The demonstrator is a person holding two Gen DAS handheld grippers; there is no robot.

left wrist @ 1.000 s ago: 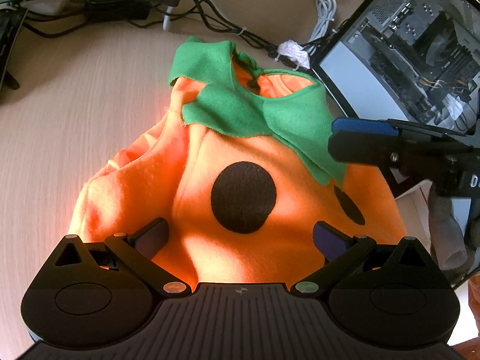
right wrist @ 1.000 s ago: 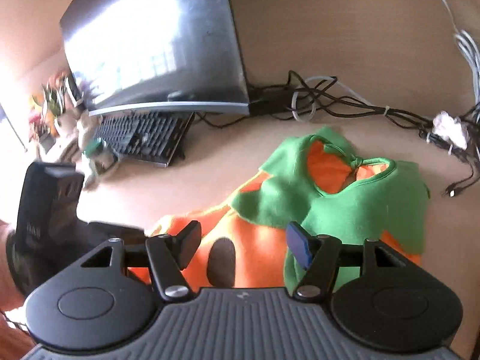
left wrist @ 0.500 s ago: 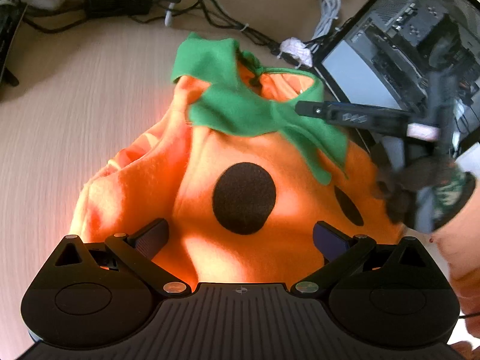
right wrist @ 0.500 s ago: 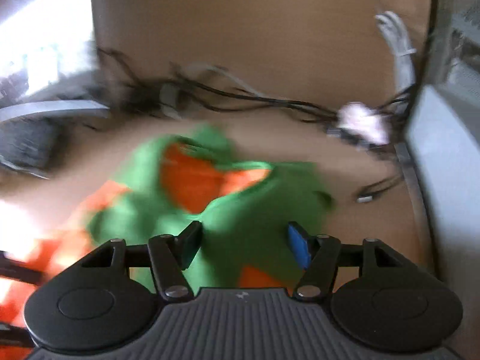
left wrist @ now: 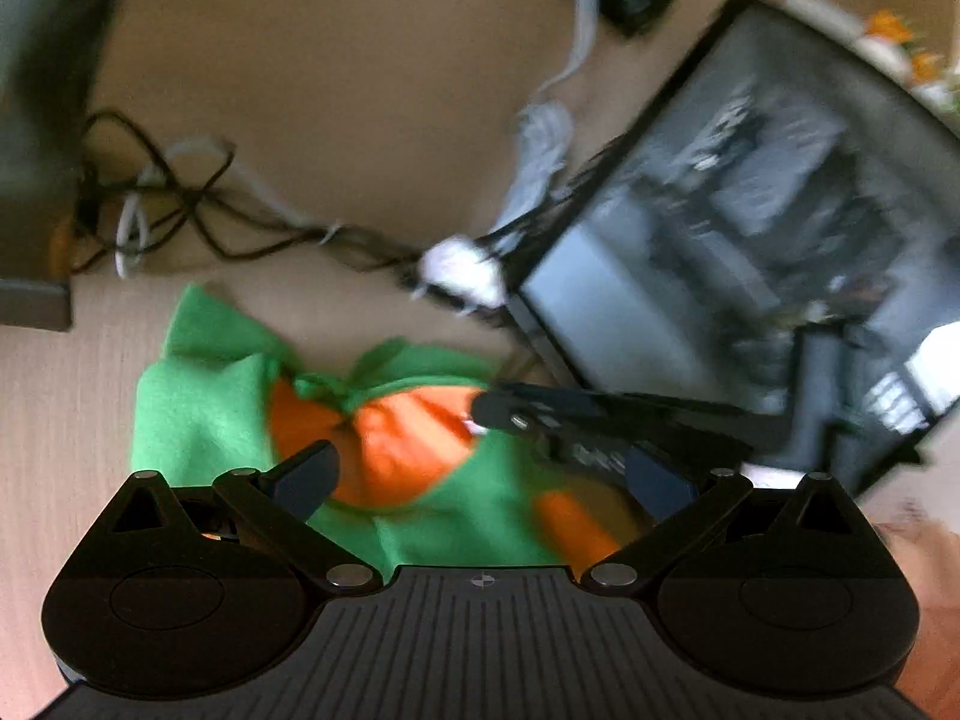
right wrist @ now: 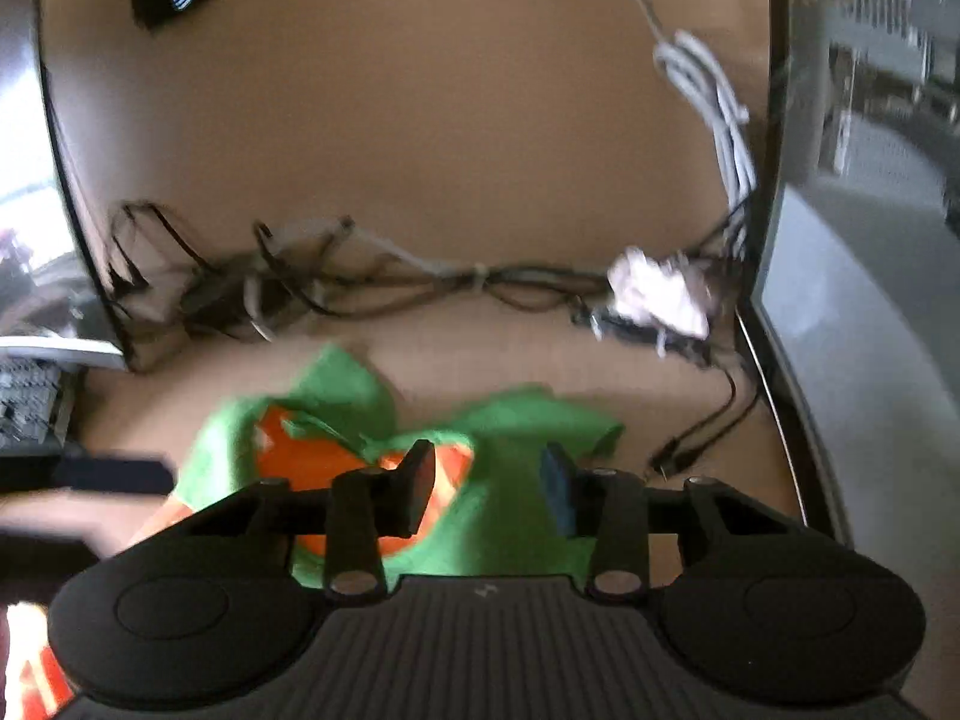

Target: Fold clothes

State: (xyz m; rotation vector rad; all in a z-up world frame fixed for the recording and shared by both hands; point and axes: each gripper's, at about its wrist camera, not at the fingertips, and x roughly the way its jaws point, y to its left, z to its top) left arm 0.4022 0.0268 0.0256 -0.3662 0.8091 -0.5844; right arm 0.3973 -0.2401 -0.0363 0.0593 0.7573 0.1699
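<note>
From my left wrist camera, I see my left hand-held gripper [left wrist: 480,477] with its jaws wide apart, holding nothing. Under it, the orange and green costume [left wrist: 396,450] lies on the desk [left wrist: 66,408]. Its green collar faces away from me. My right hand-held gripper [left wrist: 510,414] pokes in from the right, and its tip is at the collar. Behind the costume I see tangled cables [left wrist: 180,204] and a computer case [left wrist: 750,228].

From my right wrist camera, the right hand-held gripper [right wrist: 487,483] has just been closing its jaws. Green collar cloth [right wrist: 504,516] sits between them, but the picture is blurry and I cannot tell if the pads press it yet. The cables [right wrist: 372,282] lie farther back on the desk [right wrist: 510,354].
</note>
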